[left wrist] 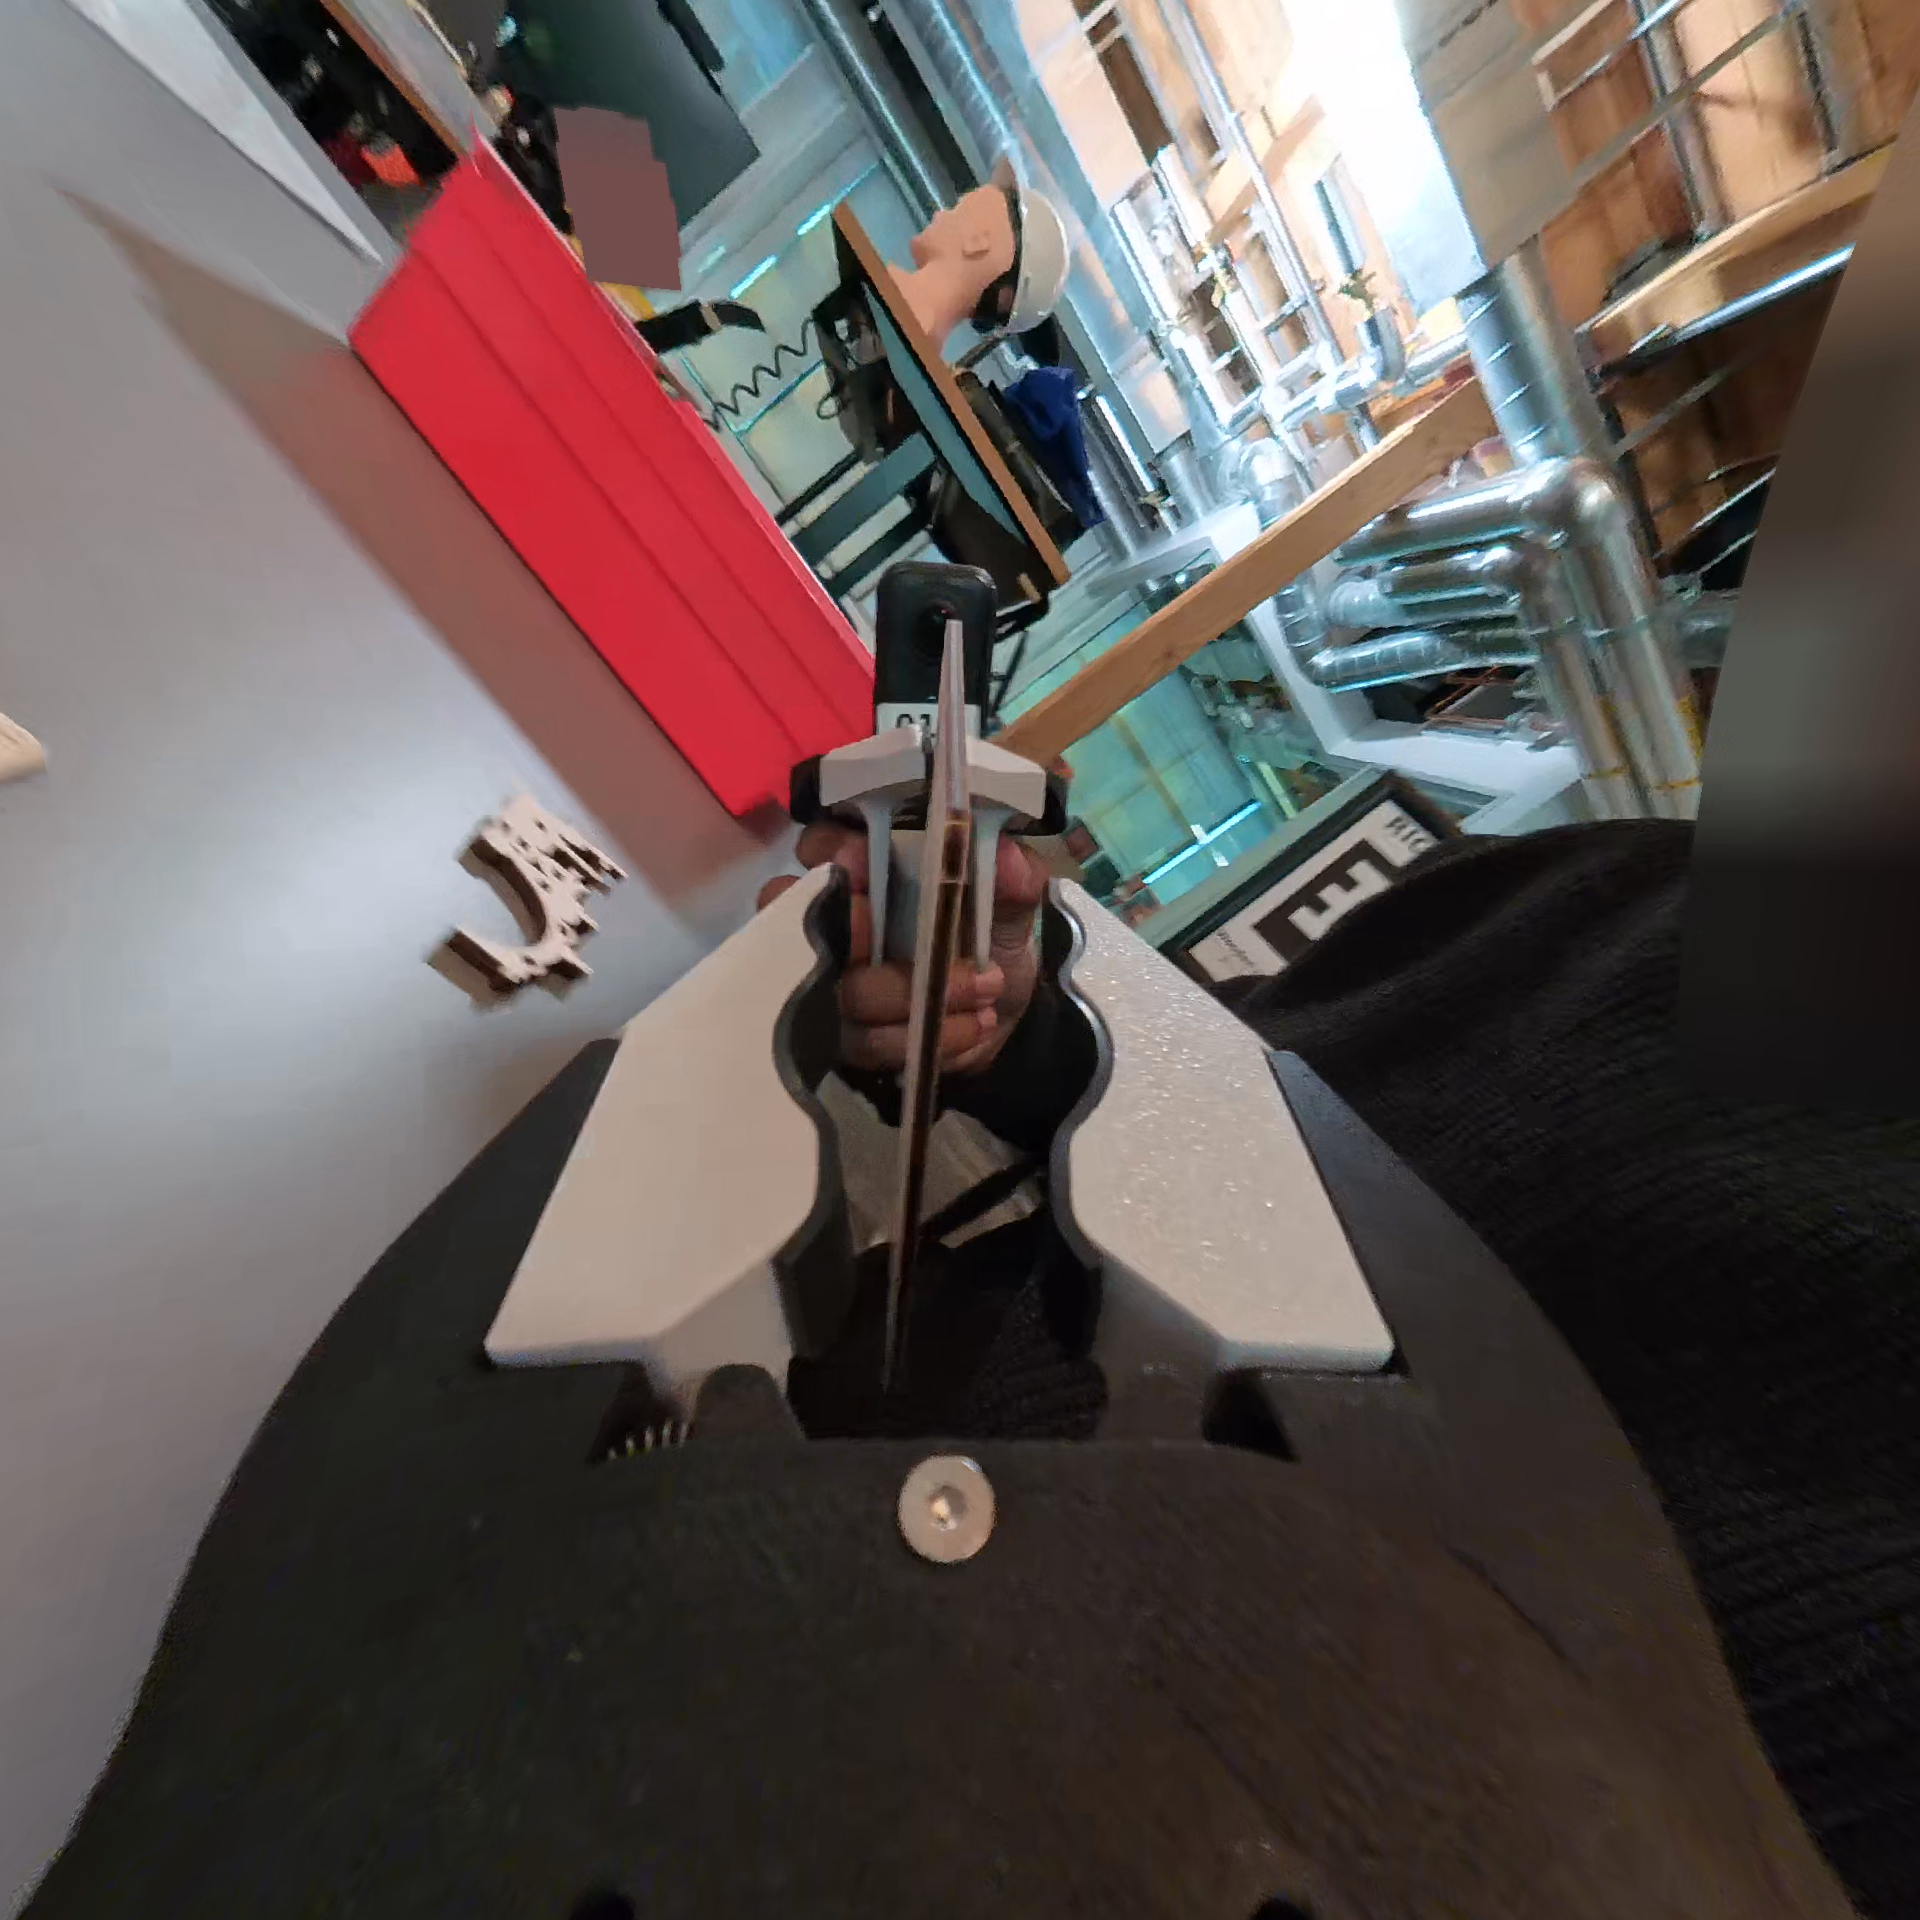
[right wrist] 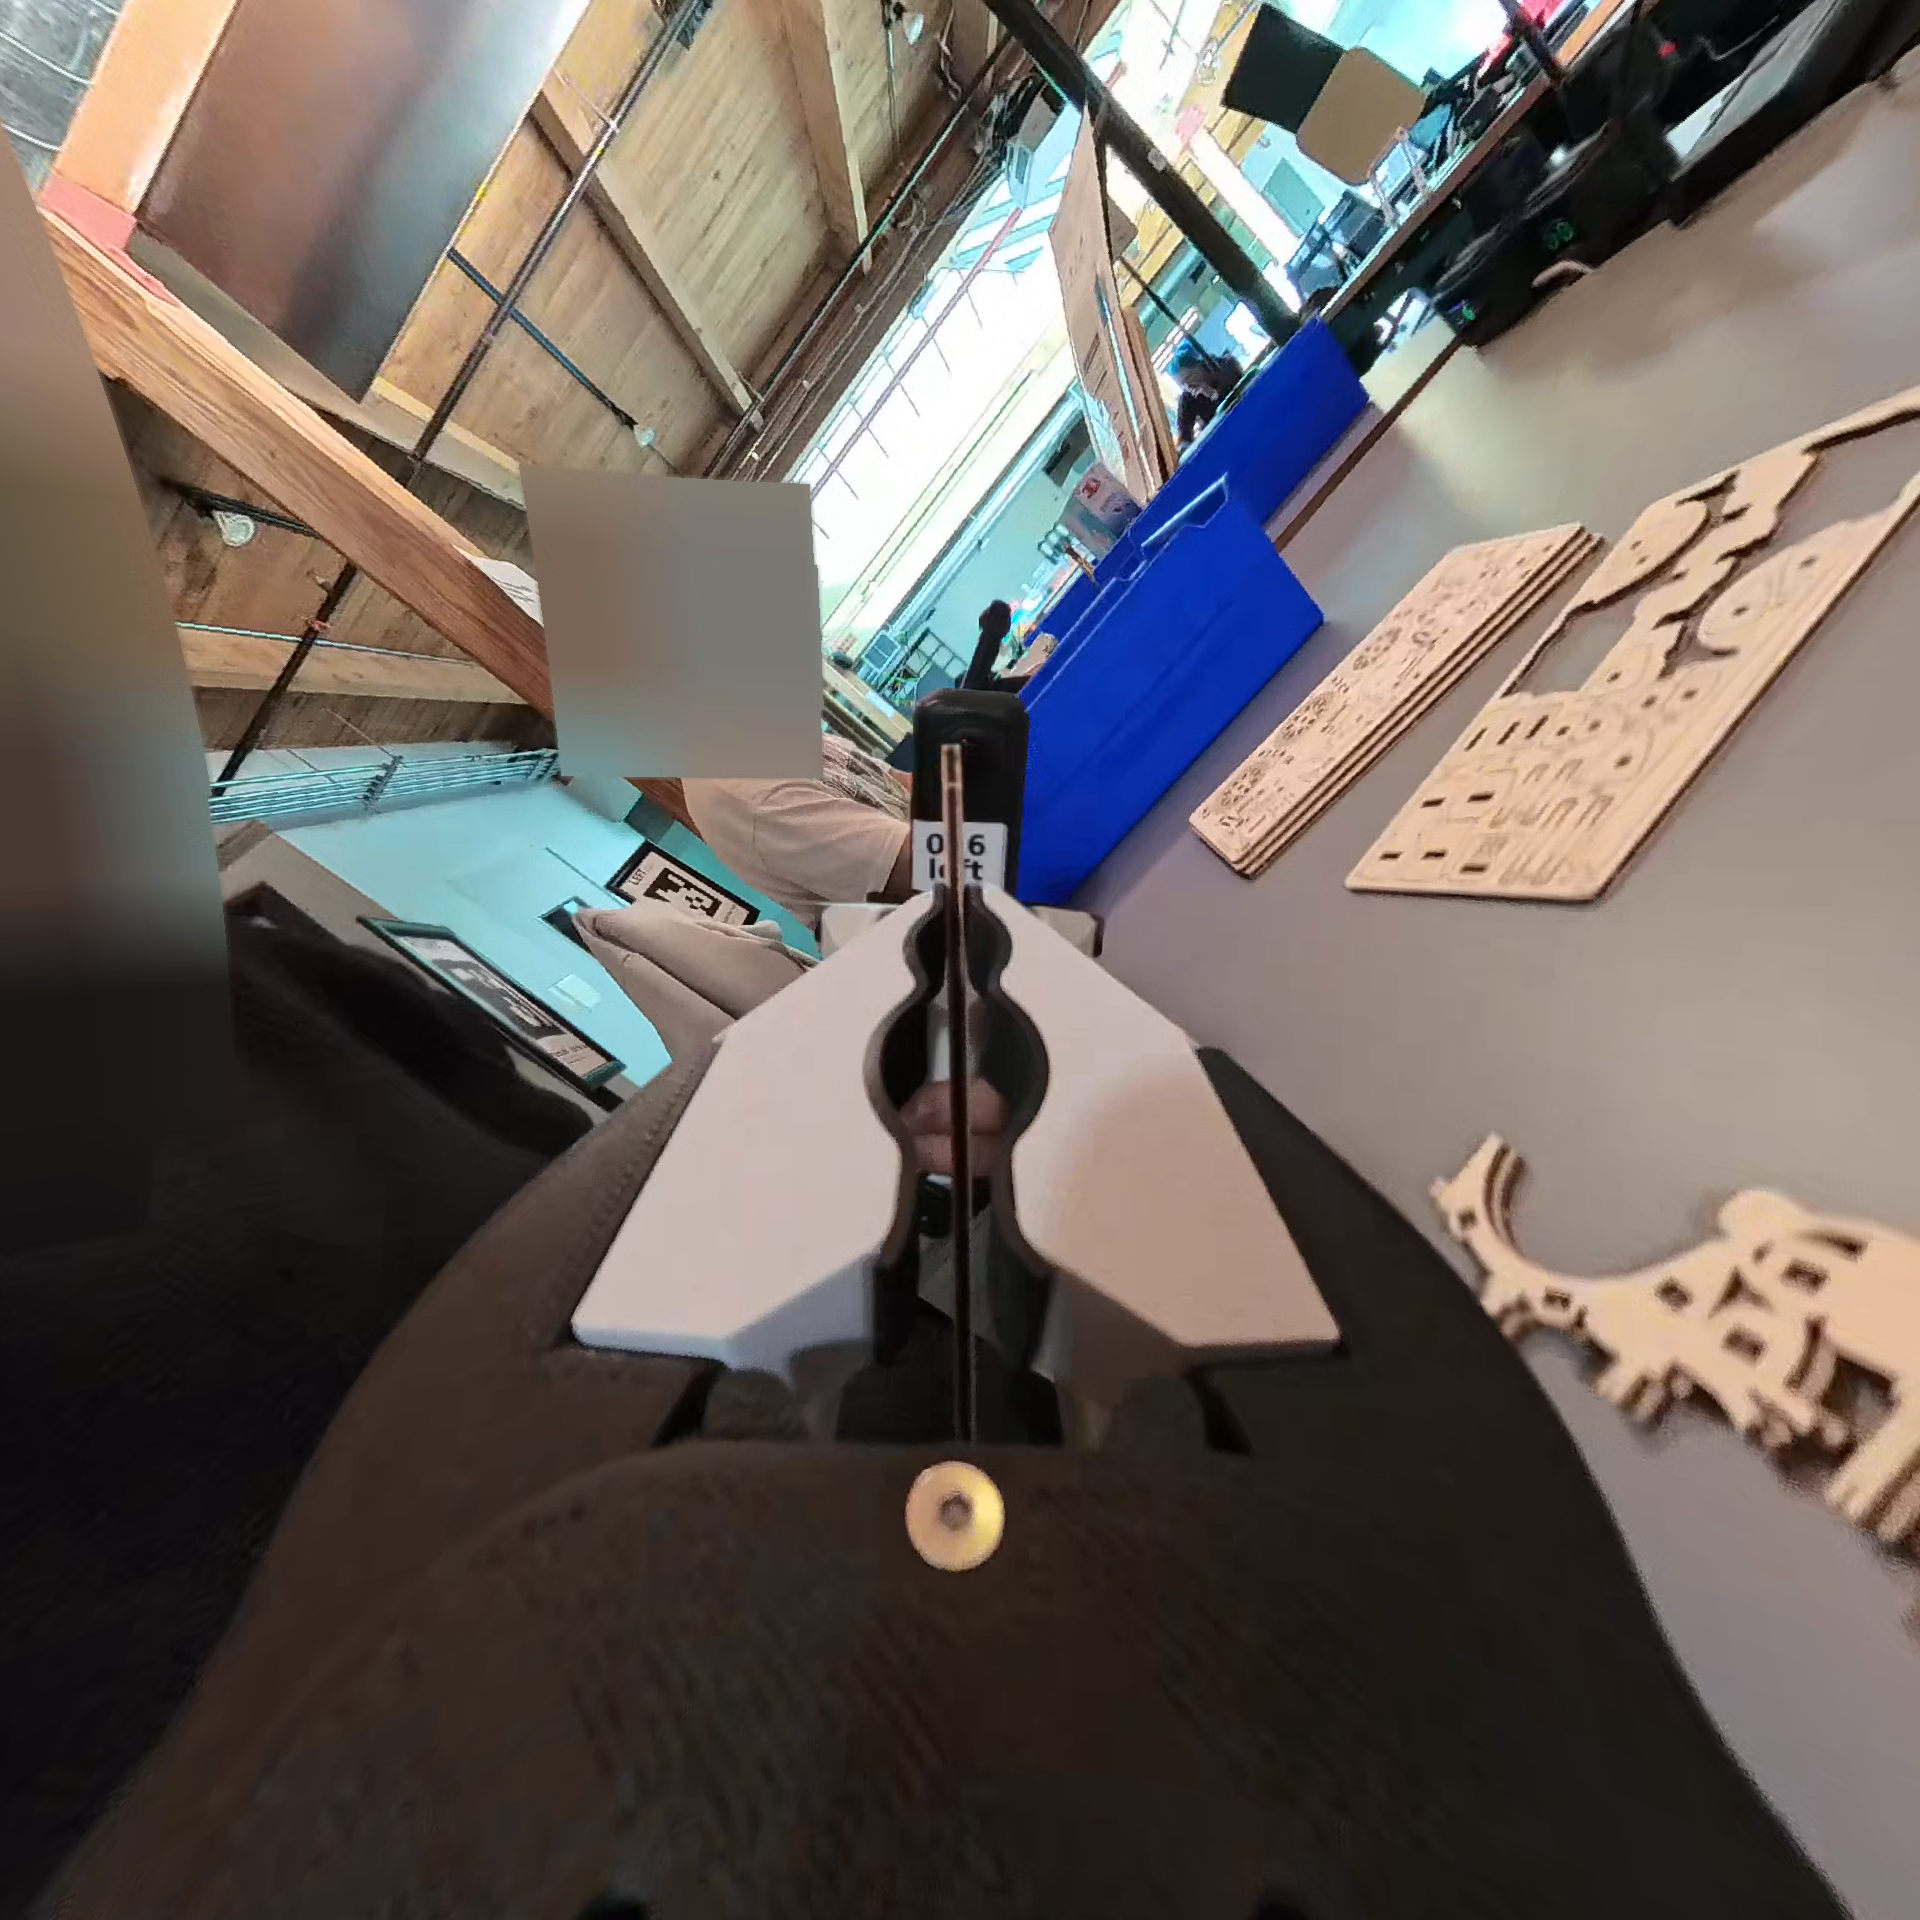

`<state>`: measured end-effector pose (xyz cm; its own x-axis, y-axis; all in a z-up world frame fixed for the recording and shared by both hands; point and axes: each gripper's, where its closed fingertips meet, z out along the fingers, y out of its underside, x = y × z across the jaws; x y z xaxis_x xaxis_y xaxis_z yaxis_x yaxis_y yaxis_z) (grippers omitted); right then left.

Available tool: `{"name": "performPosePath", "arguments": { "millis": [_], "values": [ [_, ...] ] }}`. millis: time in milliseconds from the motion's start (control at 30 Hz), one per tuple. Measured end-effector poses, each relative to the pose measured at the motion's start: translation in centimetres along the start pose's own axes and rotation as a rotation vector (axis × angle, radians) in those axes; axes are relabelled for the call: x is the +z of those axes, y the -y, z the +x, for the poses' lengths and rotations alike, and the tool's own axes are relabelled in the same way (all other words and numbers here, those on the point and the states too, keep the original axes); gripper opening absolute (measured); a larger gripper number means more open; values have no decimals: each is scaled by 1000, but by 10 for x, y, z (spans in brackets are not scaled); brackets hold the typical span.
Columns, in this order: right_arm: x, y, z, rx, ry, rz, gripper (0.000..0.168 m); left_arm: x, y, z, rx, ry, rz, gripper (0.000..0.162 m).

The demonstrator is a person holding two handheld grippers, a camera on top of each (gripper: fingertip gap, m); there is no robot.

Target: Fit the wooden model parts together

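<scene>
Counter: grey counter [right wrist: 1351, 1039], wooden sheets lying far right.
Panel: my tongs share one thin plywood panel [left wrist: 940, 935], edge-on; light, stiff, snappable, I judge.
Right tongs [right wrist: 957, 914]: pinching its edge.
Left tongs [left wrist: 935, 904]: spread around it, untouching.
Hold: near edges, gently.

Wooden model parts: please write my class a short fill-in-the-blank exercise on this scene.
1. The right gripper is ____ on the thin wooden sheet.
2. The left gripper is ____, with that sheet passing between its fingers.
3. Beyond the stack of sheets on the table stand folded ____ panels.
Missing words: shut; open; blue.
</scene>
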<state>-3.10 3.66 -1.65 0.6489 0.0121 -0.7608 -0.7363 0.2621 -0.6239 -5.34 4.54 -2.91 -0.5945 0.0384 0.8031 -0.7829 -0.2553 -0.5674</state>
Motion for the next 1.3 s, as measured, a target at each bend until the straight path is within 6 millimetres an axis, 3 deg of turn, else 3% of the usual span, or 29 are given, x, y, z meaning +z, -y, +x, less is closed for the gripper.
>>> {"name": "performPosePath", "arguments": {
  "millis": [33,100,167,267,400,633,733,800,933,1000,1100,1300],
  "values": [
    [4,6,1,8,2,-13,0,-3,5,-5,47,38,-6,37],
    [13,15,11,6,-32,-70,1,-11,13,-14,144,114,-31,27],
    [22,15,26,-41,-58,-164,1,-20,21,-17,207,150,-45,30],
    [33,20,32,1,-21,-180,1,-27,26,-31,241,206,-72,23],
    [37,19,23,-16,60,-175,1,-28,34,-14,179,104,33,22],
    [37,69,20,-81,132,-62,1,-4,76,-15,292,186,169,0],
    [23,88,26,-94,57,60,6,14,89,-18,329,182,140,0],
    [6,97,36,-145,-48,122,19,29,90,-23,364,189,93,0],
    [-27,85,41,-256,-138,37,31,44,75,-26,372,133,-25,0],
    [-36,78,35,-260,-128,28,34,48,82,-17,271,35,19,0],
    [-36,76,28,-270,-125,88,28,56,90,-14,119,-74,32,0],
    [-24,59,19,-364,-139,69,6,64,79,-17,123,-73,19,0]
  ]
}}
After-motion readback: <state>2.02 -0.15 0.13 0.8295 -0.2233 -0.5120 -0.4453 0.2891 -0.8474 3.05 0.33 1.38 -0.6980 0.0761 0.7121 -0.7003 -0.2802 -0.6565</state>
